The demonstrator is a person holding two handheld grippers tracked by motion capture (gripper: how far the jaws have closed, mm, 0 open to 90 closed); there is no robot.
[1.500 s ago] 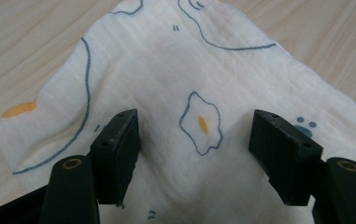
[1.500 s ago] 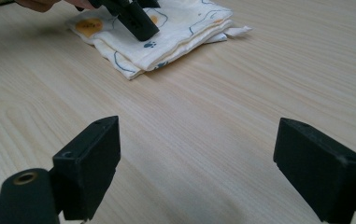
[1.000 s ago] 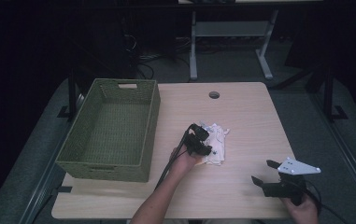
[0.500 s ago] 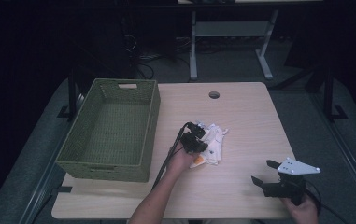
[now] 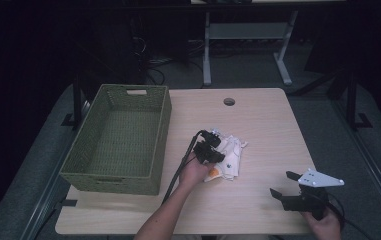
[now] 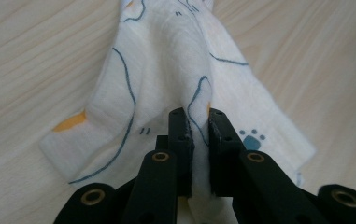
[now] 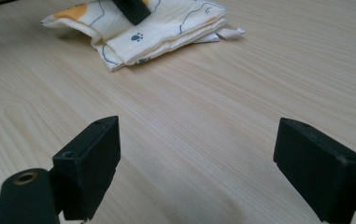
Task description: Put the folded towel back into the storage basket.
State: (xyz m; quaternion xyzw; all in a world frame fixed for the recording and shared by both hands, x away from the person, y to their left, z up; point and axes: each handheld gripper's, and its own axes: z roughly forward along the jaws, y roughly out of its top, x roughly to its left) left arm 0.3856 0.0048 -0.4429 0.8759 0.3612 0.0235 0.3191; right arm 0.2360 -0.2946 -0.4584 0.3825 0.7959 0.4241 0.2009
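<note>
A folded white cloth (image 5: 230,155) printed with blue lines, paw marks and orange patches lies mid-table. My left gripper (image 5: 212,149) sits on its left part and is shut on a pinched ridge of the cloth (image 6: 166,65), which rises between the two black jaws of the left gripper (image 6: 197,122). My right gripper (image 5: 282,185) rests near the front right of the table, jaws wide apart and empty; in its own view the right gripper (image 7: 210,154) looks over bare wood at the cloth (image 7: 166,28) farther off.
A green woven basket (image 5: 98,167) stands on the left side of the table, with nothing visible inside. A round cable hole (image 5: 229,101) sits near the far edge. Bare wood (image 5: 258,200) spans between the cloth and the right gripper.
The left gripper has drawn the cloth slightly toward the person and left, bunching it into a tighter fold. The right gripper has stayed put.
</note>
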